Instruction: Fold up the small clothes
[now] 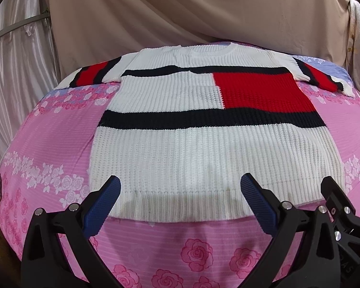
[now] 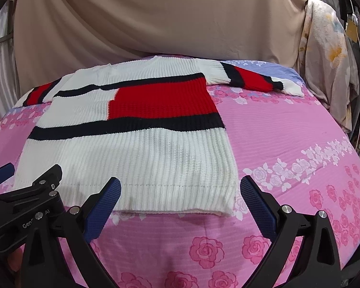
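Observation:
A white knit sweater (image 1: 204, 153) with black bands and a red block lies flat on the pink floral bedsheet (image 1: 48, 129), collar far, hem near, both sleeves spread out to the sides. My left gripper (image 1: 180, 187) hovers open over the hem, nothing between its blue pads. The right wrist view shows the same sweater (image 2: 132, 153) left of centre. My right gripper (image 2: 180, 189) is open above the hem's right corner and holds nothing. The other gripper's black body (image 2: 24, 204) shows at the lower left there.
Beige draped cloth (image 1: 180, 12) hangs behind the bed. A pale floral fabric (image 2: 328, 67) hangs at the right, with dark clutter behind it. The sheet to the right of the sweater (image 2: 288, 132) is bare.

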